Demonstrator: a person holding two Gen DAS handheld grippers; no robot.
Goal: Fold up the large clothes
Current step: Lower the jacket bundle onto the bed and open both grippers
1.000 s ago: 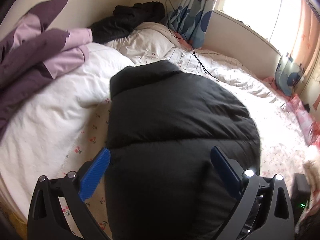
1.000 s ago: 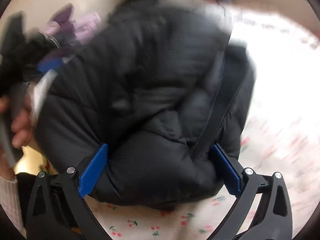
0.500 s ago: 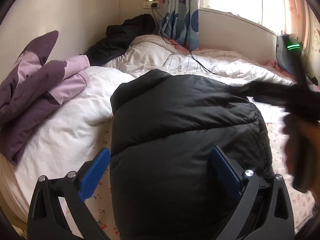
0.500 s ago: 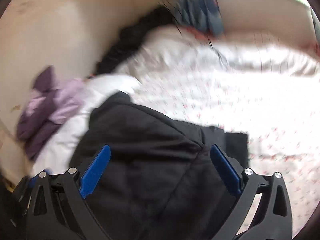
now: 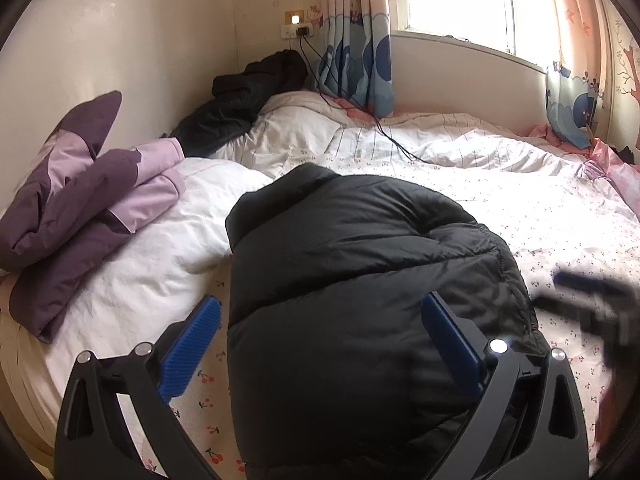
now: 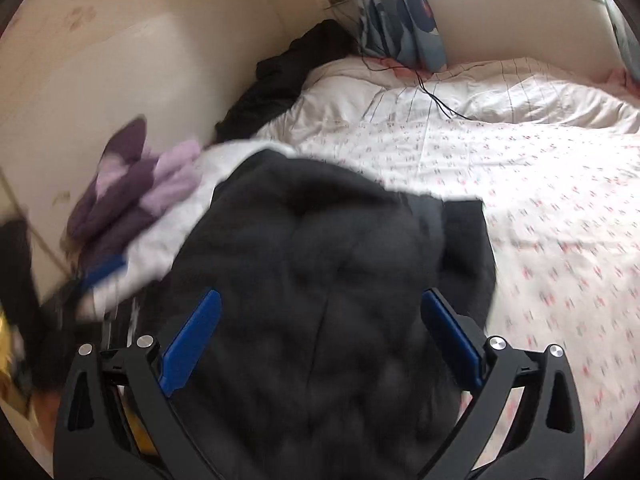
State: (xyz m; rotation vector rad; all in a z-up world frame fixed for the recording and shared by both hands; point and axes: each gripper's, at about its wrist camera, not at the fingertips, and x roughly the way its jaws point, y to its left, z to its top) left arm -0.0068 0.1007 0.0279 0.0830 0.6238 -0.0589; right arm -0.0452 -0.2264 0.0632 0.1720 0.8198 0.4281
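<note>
My left gripper (image 5: 320, 340) and right gripper (image 6: 320, 336) both hang with jaws spread wide, holding nothing, above the black quilted puffer jacket (image 5: 360, 280). The jacket lies in a compact bundle on the floral-sheeted bed (image 5: 560, 208), where a second ago my right gripper was low against it. I judge this fold finished. A purple and lilac jacket (image 5: 88, 200) waits on the white duvet (image 5: 152, 264).
</note>
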